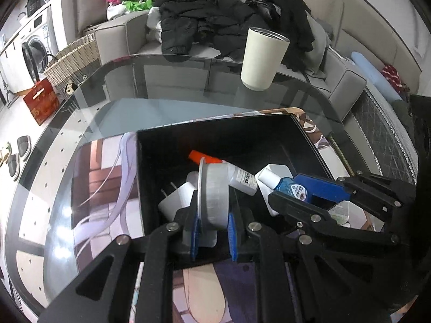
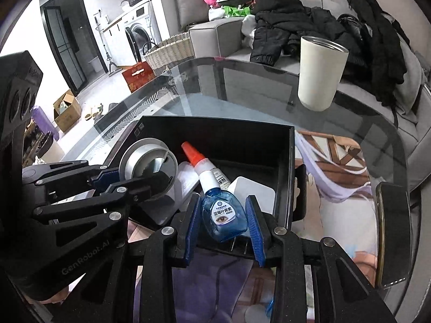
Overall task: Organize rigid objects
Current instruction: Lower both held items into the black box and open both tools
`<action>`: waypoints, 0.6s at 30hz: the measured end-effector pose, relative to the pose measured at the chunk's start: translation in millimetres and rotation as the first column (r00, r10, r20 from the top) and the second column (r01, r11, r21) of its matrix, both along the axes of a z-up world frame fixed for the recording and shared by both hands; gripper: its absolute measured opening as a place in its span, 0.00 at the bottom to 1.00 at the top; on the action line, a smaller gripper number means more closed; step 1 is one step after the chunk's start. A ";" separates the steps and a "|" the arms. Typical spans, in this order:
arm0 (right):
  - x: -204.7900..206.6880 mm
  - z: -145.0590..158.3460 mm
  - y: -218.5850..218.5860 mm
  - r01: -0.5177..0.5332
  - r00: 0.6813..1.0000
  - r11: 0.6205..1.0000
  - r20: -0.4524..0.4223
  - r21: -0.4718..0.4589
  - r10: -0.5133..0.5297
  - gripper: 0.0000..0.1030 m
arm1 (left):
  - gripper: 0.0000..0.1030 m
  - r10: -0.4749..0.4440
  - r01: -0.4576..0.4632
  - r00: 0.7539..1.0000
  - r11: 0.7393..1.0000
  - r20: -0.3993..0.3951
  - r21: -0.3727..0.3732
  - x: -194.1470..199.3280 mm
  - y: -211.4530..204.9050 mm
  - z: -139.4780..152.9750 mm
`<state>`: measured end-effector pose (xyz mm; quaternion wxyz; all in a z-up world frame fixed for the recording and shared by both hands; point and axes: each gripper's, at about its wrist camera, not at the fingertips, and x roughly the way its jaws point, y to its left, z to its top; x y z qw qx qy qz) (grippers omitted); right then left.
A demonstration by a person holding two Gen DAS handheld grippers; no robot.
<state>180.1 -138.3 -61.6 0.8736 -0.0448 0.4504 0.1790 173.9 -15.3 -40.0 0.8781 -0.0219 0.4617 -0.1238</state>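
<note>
A black open box [image 1: 161,161] [image 2: 285,167] sits on the glass table. In it lie a white glue bottle with an orange cap [image 1: 237,176] [image 2: 200,162], a white plug adapter [image 1: 176,197] and a white flat piece [image 2: 256,192]. My left gripper [image 1: 212,228] [image 2: 129,173] is shut on a silver round lid [image 1: 212,196] [image 2: 146,161], held on edge over the box. My right gripper [image 2: 223,226] [image 1: 309,188] brackets a blue eye-drop bottle [image 2: 223,215] [image 1: 285,185] over the box's near edge; its pads stand slightly apart from the bottle's sides.
A cream tumbler [image 1: 262,59] [image 2: 319,72] stands at the table's far side. A phone [image 2: 392,242] lies at the right edge. A printed mat [image 1: 99,188] lies under the box. A sofa with dark clothes [image 1: 215,16] is behind; a wicker basket [image 1: 72,62] stands left.
</note>
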 end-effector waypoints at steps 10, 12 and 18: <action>-4.7 -0.3 -0.2 0.002 1.000 1.000 0.003 0.001 -0.002 0.32 | 0.14 0.003 -0.003 1.000 1.000 -0.003 0.018 1.2 -0.3 -0.2; -4.5 0.1 -0.2 0.004 1.000 1.000 0.003 -0.001 -0.004 0.32 | 0.15 0.007 -0.007 1.000 1.000 -0.007 0.015 1.3 0.5 -1.3; -3.4 2.5 1.4 0.004 1.000 1.000 0.017 -0.003 -0.004 0.33 | 0.21 0.026 -0.026 0.999 1.000 -0.019 0.006 2.3 5.4 -4.5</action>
